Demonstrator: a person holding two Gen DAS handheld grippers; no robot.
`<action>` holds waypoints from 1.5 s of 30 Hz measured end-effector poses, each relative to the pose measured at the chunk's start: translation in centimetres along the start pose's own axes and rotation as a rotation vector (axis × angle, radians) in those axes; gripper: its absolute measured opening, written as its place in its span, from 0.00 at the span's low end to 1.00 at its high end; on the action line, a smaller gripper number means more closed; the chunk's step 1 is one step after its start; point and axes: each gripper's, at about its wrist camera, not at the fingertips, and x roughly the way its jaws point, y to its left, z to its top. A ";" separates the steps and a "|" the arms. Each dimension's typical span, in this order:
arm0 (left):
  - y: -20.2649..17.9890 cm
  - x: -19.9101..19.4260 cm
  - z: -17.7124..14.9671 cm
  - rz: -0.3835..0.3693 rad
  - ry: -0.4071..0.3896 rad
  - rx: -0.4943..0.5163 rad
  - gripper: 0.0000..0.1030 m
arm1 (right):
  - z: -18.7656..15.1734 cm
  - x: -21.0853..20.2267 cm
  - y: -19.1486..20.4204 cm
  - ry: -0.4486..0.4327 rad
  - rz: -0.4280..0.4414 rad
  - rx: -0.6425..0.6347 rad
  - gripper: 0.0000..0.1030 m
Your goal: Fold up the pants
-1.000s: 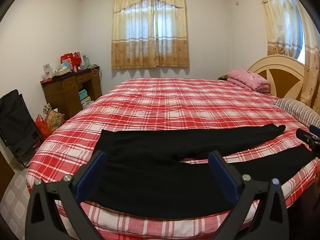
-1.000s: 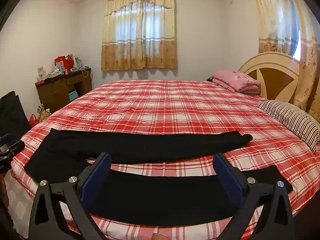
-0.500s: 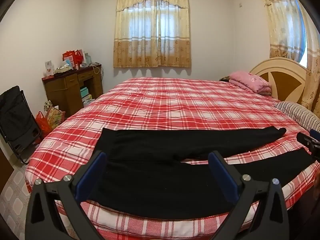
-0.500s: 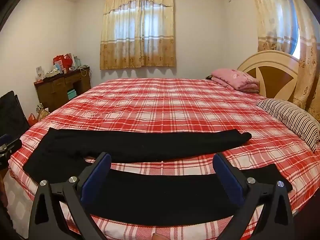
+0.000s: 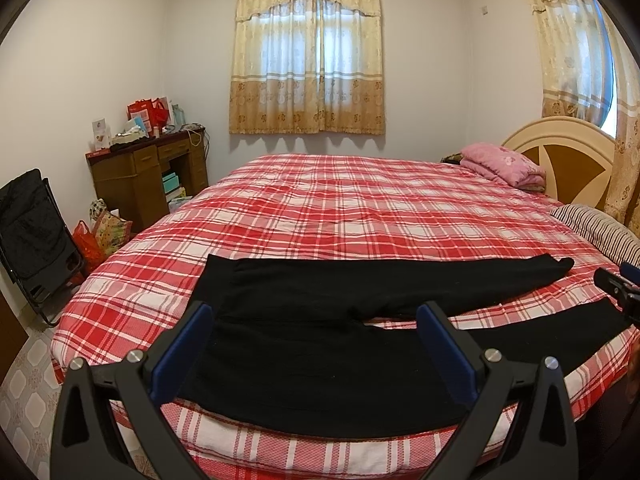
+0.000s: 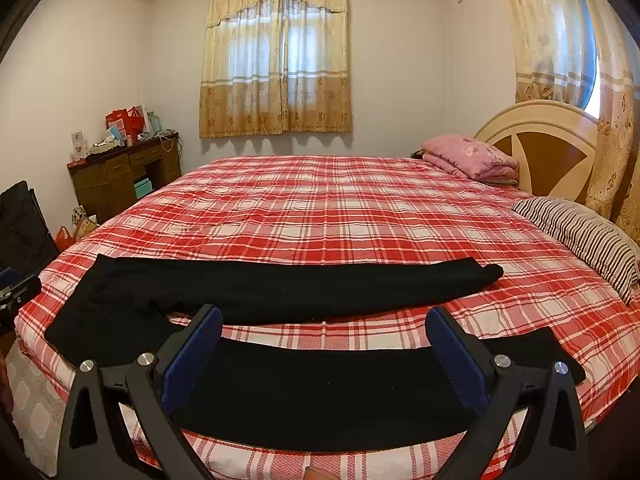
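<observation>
Left gripper (image 5: 312, 336): fingers (image 5: 182, 350) spread wide apart, blue pads facing each other, nothing between them. It hangs above the near edge of the bed, over the waist end of the black pants (image 5: 320, 344), not touching the cloth. In the right wrist view a dark part of this gripper shows at 9 o'clock at the frame edge, too cropped to read its fingers there.

Right gripper (image 6: 324, 344): fingers (image 6: 456, 360) likewise wide apart, empty, poised above the near pant leg. In the left wrist view its tip appears at 3 o'clock, just beside the hem end of that leg.

Pants: laid flat on the red plaid bedspread (image 5: 340, 208) along the near edge of the bed, unfolded. Waist toward 9 o'clock, both legs running toward 3 o'clock. The legs are apart, a strip of plaid visible between them; the far leg ends in a hem (image 6: 490, 272) at roughly 2 o'clock in the right wrist view.

Surroundings: a striped pillow (image 6: 588, 236) at 3 o'clock, a folded pink blanket (image 6: 468, 158) at 1 o'clock against the headboard (image 6: 552, 148). Curtained window (image 5: 308, 56) at 12 o'clock. Wooden desk (image 5: 140, 176) with clutter at 10 o'clock; a black folding chair (image 5: 32, 236), or something like it, at 9 o'clock.
</observation>
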 end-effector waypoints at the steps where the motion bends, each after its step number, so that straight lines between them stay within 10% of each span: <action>1: 0.0 0.0 0.0 0.001 0.000 -0.001 1.00 | 0.0 0.0 0.0 0.001 -0.001 0.000 0.99; 45: 0.7 0.4 -0.5 0.008 0.020 -0.011 1.00 | -0.2 0.5 0.0 0.016 -0.007 -0.005 0.99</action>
